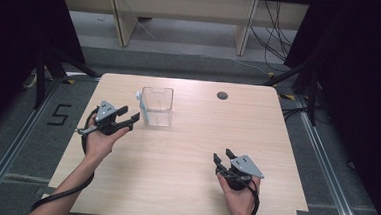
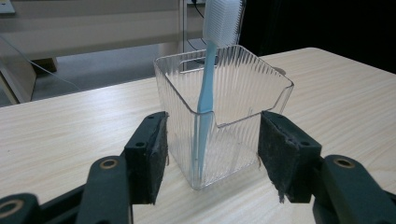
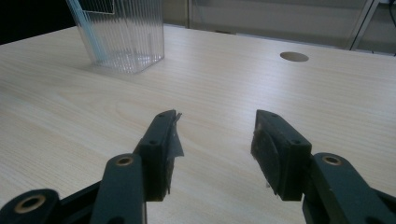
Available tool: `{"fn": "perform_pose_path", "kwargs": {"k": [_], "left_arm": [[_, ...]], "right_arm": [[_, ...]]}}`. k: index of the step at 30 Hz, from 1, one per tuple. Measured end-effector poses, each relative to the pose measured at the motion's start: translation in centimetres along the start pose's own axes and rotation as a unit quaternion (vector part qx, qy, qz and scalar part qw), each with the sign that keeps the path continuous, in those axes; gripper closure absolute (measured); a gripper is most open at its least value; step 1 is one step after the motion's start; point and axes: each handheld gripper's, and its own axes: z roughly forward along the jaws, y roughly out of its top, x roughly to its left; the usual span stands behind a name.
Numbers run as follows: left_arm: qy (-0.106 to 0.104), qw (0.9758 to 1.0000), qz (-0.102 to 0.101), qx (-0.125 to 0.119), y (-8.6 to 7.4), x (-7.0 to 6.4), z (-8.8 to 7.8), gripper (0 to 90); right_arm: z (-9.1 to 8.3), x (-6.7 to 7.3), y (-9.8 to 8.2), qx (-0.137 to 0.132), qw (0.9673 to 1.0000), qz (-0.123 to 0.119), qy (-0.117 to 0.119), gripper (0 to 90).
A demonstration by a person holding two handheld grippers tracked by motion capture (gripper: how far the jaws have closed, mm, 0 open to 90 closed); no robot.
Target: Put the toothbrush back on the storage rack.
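Toothbrush (image 2: pixel 205 88) upright in a clear ribbed cup (image 2: pixel 243 88) on the table's (image 1: pixel 185 152) far left.
Left gripper (image 1: pixel 132 115) sits just beside the cup, jaws spread to either side of it, not touching. Right gripper (image 1: pixel 224 156) rests near the table's right front, well apart from the cup, jaws apart and empty.

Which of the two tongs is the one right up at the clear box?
The left tongs: their open jaws reach the clear box holding the blue toothbrush. The right tongs sit open over bare table, well away.
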Motion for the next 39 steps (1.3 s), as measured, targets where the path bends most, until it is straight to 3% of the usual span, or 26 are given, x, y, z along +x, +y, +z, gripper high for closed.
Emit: {"fn": "perform_pose_path", "kwargs": {"k": [1, 2, 7, 8, 9, 15, 16, 20, 23, 24, 26, 29, 31, 33, 39], "left_arm": [[0.000, 1.0000, -0.001, 0.001, -0.1, 0.0, -0.2, 42.2], [0.000, 1.0000, 0.000, 0.000, -0.1, 0.0, -0.3, 42.1], [-0.003, 1.0000, -0.001, 0.004, -0.7, -0.1, -0.9, 41.9], [-0.003, 1.0000, -0.003, 0.004, -0.8, -0.1, -1.1, 41.9], [-0.004, 1.0000, -0.003, 0.004, -0.8, -0.1, -1.2, 41.8], [-0.002, 0.9999, -0.010, 0.000, -1.2, -0.1, -2.1, 41.8], [-0.003, 0.9999, -0.010, -0.002, -1.3, -0.1, -2.3, 41.7], [-0.005, 0.9999, -0.007, -0.006, -1.6, -0.2, -2.9, 41.6], [-0.001, 0.9999, -0.009, -0.009, -2.0, -0.1, -3.6, 41.5], [0.004, 0.9999, -0.008, -0.005, -2.1, 0.0, -3.9, 41.5], [0.007, 0.9999, -0.011, -0.005, -2.5, 0.1, -4.5, 41.5], [0.011, 0.9998, -0.014, -0.003, -3.0, 0.3, -5.1, 41.4], [0.011, 0.9998, -0.016, -0.005, -3.4, 0.4, -5.5, 41.3], [0.015, 0.9998, -0.016, -0.004, -3.8, 0.5, -5.9, 41.3], [0.016, 0.9996, -0.019, -0.012, -5.0, 0.6, -6.8, 41.3]], "right_arm": [[0.0, 0.0, 0.0, 0.003, 1.0000, -0.001, 0.000, 50.4], [-0.1, 0.3, 0.0, 0.012, 0.9997, 0.018, 0.006, 50.3], [0.0, 0.3, 0.0, 0.004, 0.9998, 0.014, 0.010, 50.3], [0.0, 0.2, 0.0, 0.004, 1.0000, 0.007, 0.002, 50.3], [-0.1, 0.4, -0.1, 0.009, 0.9996, 0.025, 0.002, 50.3], [-0.2, 0.3, 0.0, 0.006, 0.9998, 0.019, 0.001, 50.3], [-0.2, 0.2, 0.0, 0.005, 0.9999, 0.009, -0.003, 50.3], [-0.1, 0.5, -0.1, 0.005, 0.9996, 0.026, 0.001, 50.3], [-0.3, 0.2, 0.0, 0.007, 0.9999, 0.008, -0.003, 50.2], [-0.3, 0.3, 0.0, 0.009, 0.9998, 0.015, 0.002, 50.2], [-0.3, 0.1, 0.0, 0.007, 1.0000, 0.004, -0.001, 50.2], [-0.3, 0.2, 0.0, 0.010, 0.9999, 0.011, 0.001, 50.2], [-0.3, 0.1, 0.0, 0.007, 1.0000, 0.001, -0.002, 50.2], [-0.3, 0.3, -0.1, 0.008, 0.9999, 0.015, 0.000, 50.1], [-0.2, 0.2, -0.1, 0.006, 1.0000, 0.005, -0.002, 50.1]]}}
